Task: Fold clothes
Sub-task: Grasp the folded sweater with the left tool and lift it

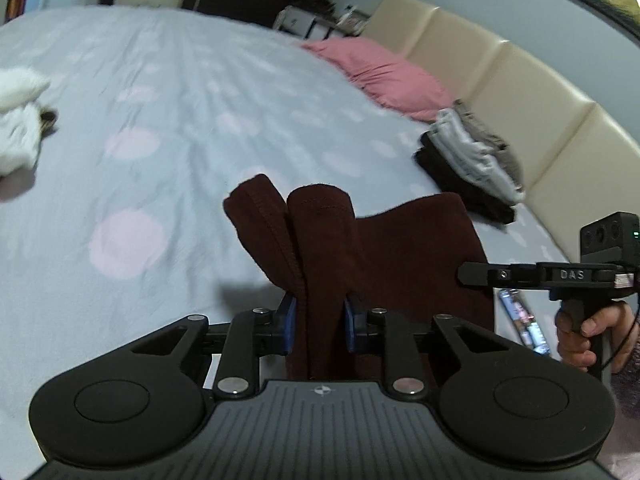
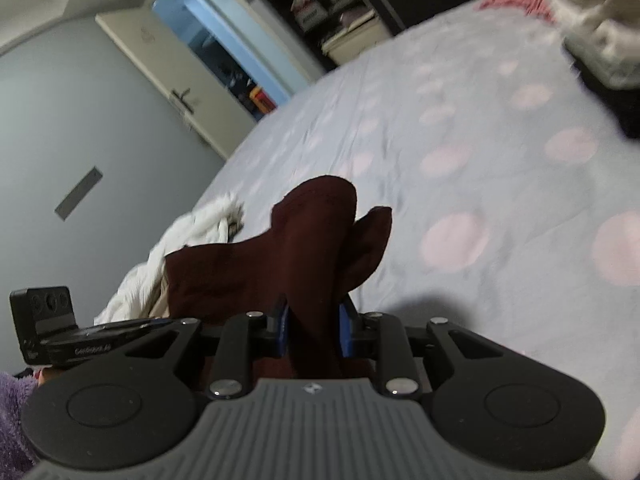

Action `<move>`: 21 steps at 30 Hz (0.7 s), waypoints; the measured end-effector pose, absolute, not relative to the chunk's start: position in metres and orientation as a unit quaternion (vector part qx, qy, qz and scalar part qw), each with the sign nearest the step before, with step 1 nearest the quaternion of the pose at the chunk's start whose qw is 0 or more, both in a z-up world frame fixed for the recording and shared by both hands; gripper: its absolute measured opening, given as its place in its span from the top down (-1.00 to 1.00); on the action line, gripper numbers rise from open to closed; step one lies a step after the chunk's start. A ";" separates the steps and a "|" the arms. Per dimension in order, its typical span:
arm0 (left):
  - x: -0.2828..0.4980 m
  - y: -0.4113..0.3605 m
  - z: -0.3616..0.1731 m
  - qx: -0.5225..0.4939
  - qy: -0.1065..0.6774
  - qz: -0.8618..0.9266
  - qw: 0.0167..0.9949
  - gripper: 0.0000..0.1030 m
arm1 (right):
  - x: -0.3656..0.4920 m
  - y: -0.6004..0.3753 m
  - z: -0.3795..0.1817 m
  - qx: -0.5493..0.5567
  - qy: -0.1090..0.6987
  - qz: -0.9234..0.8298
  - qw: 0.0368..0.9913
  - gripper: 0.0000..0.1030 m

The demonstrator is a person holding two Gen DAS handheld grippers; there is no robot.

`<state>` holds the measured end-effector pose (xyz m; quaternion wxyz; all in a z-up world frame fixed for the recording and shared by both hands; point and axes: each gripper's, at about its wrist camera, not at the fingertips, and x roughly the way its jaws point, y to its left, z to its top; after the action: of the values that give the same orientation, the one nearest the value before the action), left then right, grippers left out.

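A dark maroon garment hangs stretched between both grippers above the bed. My left gripper is shut on one bunched corner of it, whose folds stick up past the blue pads. The right gripper appears at the right edge of the left wrist view, held by a hand. In the right wrist view the right gripper is shut on the other bunched corner of the maroon garment. The left gripper's body shows at the lower left there.
The bed has a pale blue sheet with pink dots. A stack of folded clothes lies by the cream headboard, beside a pink pillow. White clothes lie at the left, also white clothes. A phone lies below the garment.
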<state>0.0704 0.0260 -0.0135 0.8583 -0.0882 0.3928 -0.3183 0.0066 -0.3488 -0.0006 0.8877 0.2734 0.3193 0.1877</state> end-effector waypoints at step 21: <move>0.042 -0.229 0.036 -0.099 0.354 -0.510 0.778 0.62 | -0.123 -0.605 0.108 0.226 0.298 -0.012 0.927 0.48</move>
<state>0.0418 -0.2288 0.0364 0.7780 -0.0995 0.3537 -0.5097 -0.1228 -0.6047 0.1079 0.9274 0.2264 0.2976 -0.0123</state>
